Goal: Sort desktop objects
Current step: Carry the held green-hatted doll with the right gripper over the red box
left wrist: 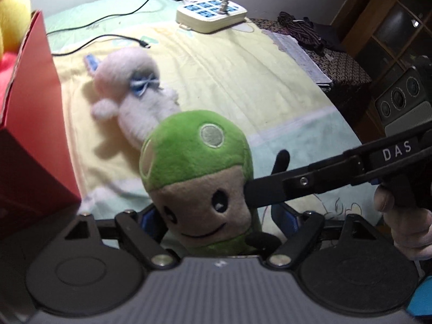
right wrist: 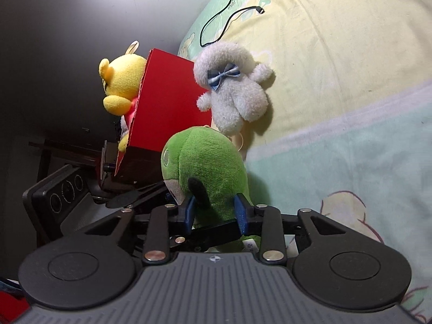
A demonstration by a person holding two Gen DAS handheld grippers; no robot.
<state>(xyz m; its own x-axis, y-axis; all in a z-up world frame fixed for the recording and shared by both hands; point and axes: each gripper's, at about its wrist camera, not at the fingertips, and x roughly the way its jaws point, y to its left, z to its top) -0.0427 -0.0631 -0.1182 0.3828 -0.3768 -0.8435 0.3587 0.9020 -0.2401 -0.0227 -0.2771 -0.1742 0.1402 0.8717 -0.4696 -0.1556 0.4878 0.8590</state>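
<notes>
The green plush stands upright near the front edge of the blanket, and both grippers meet on it. The right gripper pinches its body between blue pads. The left gripper brackets its lower part, seemingly closed on it. The red box stands just beyond, toward the blanket's left edge.

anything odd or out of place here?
Mainly the double grip: both the left tongs and right tongs close around the same green plush. The white plush lies flat against the red box, outside it; the yellow plush is inside. Nothing spilled or damaged.
</notes>
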